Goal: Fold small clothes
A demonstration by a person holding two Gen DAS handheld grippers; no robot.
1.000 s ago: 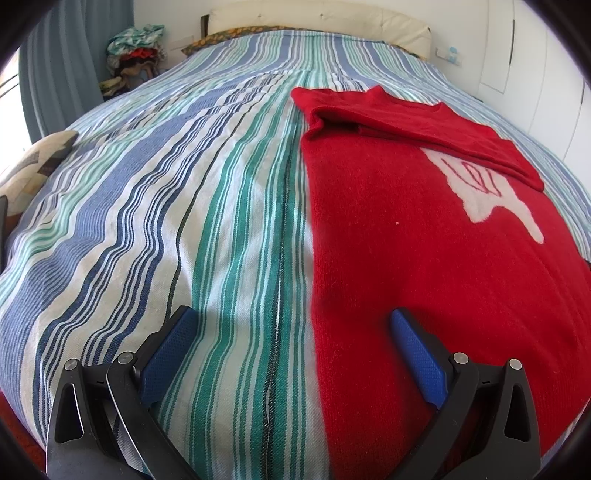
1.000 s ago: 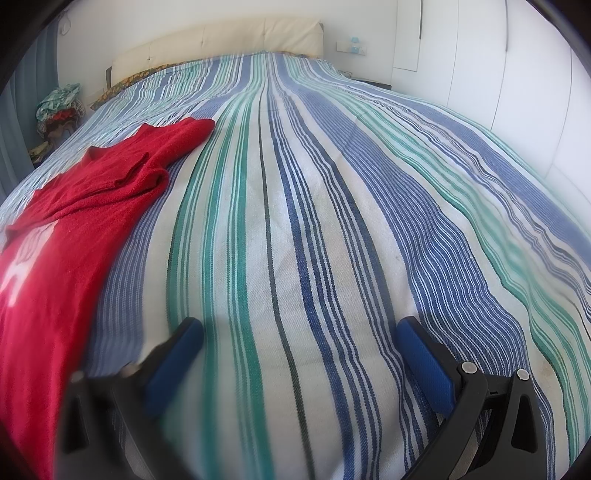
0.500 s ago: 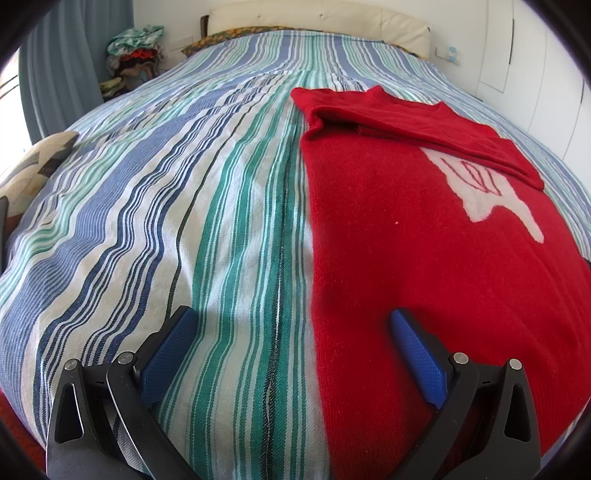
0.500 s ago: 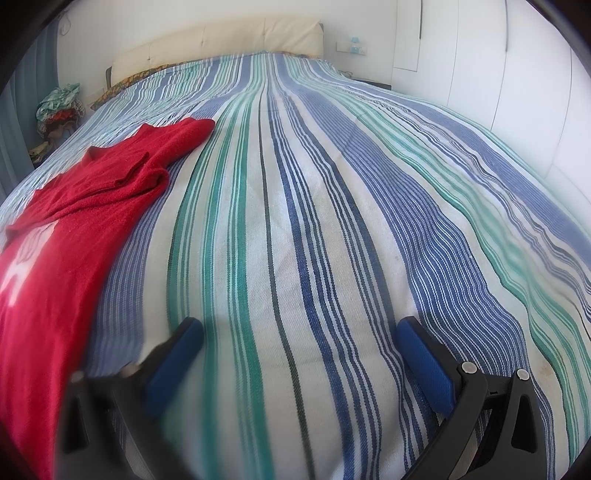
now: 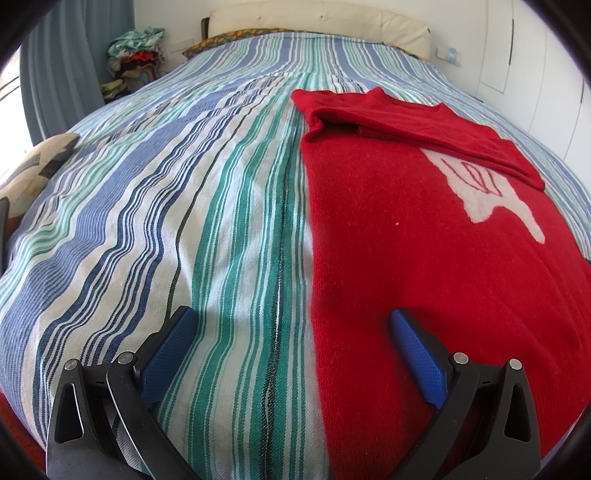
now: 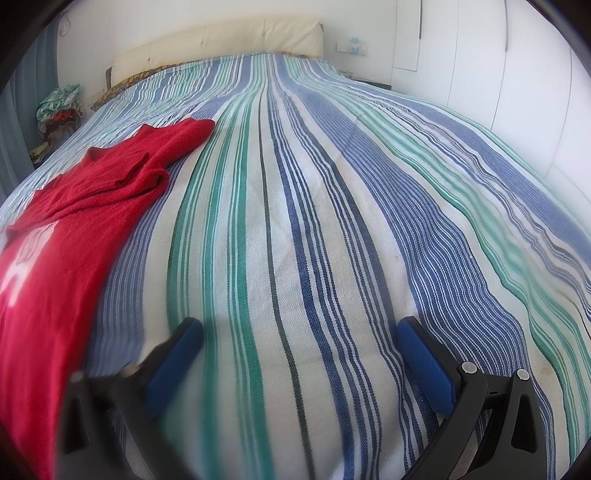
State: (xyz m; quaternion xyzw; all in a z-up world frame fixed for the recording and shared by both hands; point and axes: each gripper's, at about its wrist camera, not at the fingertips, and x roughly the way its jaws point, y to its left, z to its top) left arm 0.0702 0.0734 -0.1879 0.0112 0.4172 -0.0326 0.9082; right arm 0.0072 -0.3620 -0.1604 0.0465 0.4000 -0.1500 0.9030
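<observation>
A red sweater point(image 5: 424, 258) lies flat on the bed point(image 5: 184, 221), which is covered by a spread striped in blue, green and white. The sweater's top end points toward the headboard point(image 5: 317, 18), and a sleeve is folded across its chest, partly covering a white motif point(image 5: 491, 199).

The left gripper point(image 5: 291, 328) hovers low over the sweater's left edge, near the hem: its jaws are spread wide, one blue pad point(image 5: 168, 356) over bare bedspread, the other over red knit. Nothing is between them.

The right gripper point(image 6: 299, 336) hangs over bare bedspread just right of the sweater point(image 6: 55, 258), jaws likewise spread wide and holding nothing. Its left pad point(image 6: 173, 358) is blurred and sits near the sweater's right edge without touching it.

Left of the headboard, beside the bed, stands a pile of clothes point(image 5: 135, 55). A patterned cushion point(image 5: 37, 166) rests at the bed's left edge. White cupboards point(image 6: 498, 74) line the wall to the bed's right.
</observation>
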